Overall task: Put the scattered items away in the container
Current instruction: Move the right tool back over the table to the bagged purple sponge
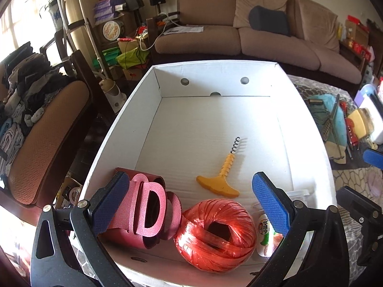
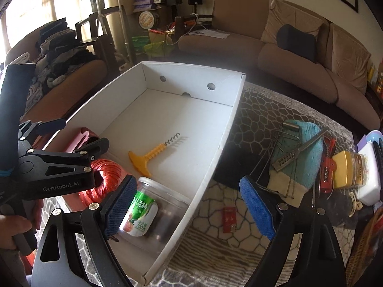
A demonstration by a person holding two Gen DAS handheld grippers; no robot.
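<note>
inside, jar (image 2: pixel 143 212) lies beside twine ball (image 1: pixel 214 235).

- We see a white box (image 1: pixel 308 119) of matt cardboard with a faintly ribbed floor.
- The red twine ball (image 1: pixel 215 235) looks like glossy plastic strip, catching the light.
- The pink belt (image 1: pixel 146 212) has a grainy, slightly sparkling finish, like textured leather.
- The corkscrew (image 1: pixel 221 177) pairs a matt yellow plastic handle with a dark metal spiral.
- The jar (image 2: pixel 153 209) is clear, shiny plastic under a glossy printed label.
- Each claw carries blue pads (image 2: pixel 257 206) of rough, dimpled rubber on matt black plastic arms.
- The bench (image 2: pixel 253 117) wears a patterned cloth, soft and matt.
- The grater (image 2: pixel 286 160) is brushed metal, lying on a fluffy teal cloth (image 2: pixel 308 143).
</note>
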